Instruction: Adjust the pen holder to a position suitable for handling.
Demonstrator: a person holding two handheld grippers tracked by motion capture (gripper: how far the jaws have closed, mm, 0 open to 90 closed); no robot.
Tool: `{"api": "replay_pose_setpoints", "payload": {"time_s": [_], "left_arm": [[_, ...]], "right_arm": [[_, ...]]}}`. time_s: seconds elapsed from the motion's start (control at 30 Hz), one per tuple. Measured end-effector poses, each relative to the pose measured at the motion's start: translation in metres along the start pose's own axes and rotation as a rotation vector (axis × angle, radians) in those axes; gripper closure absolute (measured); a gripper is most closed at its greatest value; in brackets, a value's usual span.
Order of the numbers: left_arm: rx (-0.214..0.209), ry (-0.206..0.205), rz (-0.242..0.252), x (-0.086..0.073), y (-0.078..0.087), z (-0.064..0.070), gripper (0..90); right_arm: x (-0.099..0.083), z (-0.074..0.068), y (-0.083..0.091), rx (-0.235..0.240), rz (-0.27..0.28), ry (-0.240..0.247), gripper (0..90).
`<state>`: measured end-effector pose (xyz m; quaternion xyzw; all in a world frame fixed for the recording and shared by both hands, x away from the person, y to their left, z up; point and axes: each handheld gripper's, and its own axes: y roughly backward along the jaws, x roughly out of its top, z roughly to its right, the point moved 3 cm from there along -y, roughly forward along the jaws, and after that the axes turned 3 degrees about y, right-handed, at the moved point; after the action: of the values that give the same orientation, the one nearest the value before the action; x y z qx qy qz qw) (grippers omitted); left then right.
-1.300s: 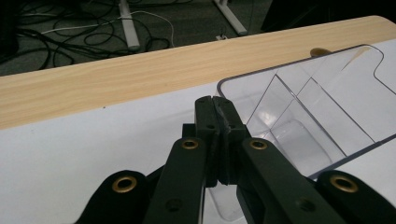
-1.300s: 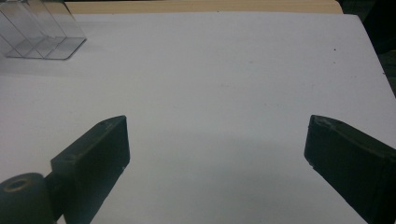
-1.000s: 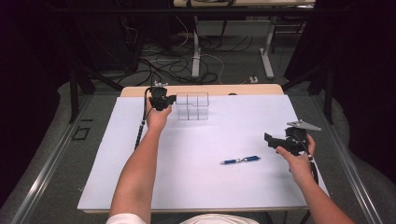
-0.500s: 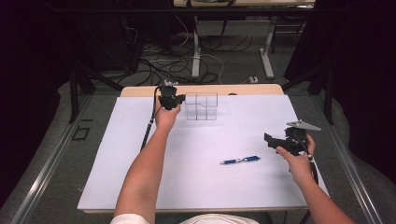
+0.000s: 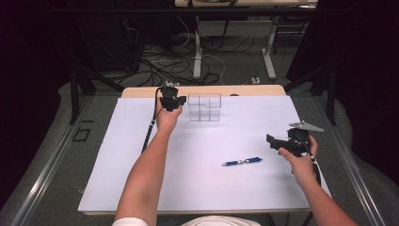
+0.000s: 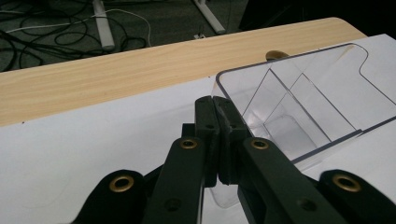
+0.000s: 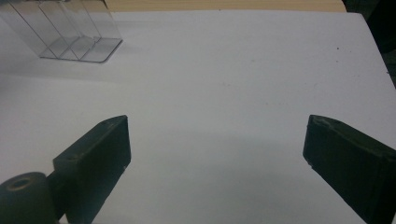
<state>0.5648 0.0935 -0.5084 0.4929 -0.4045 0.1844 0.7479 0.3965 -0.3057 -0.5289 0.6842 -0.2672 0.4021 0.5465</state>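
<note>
Left tool (image 5: 170, 100) is seen clamped on the near corner wall of the clear organiser (image 5: 204, 107), its two black jaws pressed together on the thin plastic edge, as shown in the left gripper view (image 6: 216, 135). The organiser (image 6: 303, 102) is found at the far edge of the white sheet (image 5: 202, 160), just short of the bare wooden strip (image 5: 141, 91) of the bench, and its inner dividers are made out through the transparent walls. A left hand (image 5: 167, 117) is held just below the organiser's left side, with the forearm stretched up from the near edge.

Right tool (image 5: 282, 141) is held well to the right of the organiser and nearer the person, its jaws spread wide apart with nothing between them; only white sheet (image 7: 224, 93) is seen in the gap in the right gripper view, and the organiser (image 7: 65, 32) is caught far off at the top left corner. A blue pen (image 5: 242, 161) is left lying flat on the sheet, well short of the organiser and just beside the right tool. Cables (image 5: 179, 56) are strewn across the floor beyond the bench.
</note>
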Motion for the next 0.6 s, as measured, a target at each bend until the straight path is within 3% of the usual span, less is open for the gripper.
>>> {"api": "replay_pose_setpoints", "payload": {"time_s": [0.33, 0.6], "left_arm": [[-0.009, -0.004, 0.003, 0.003, 0.015, 0.002, 84.6], [-0.035, -0.003, 0.03, 0.01, 0.033, 0.009, 75.3]], "right_arm": [[0.0, -0.003, 0.001, -0.001, -0.003, 0.0, 7.5], [0.002, -0.003, 0.001, 0.002, 0.006, 0.008, 7.9]]}}
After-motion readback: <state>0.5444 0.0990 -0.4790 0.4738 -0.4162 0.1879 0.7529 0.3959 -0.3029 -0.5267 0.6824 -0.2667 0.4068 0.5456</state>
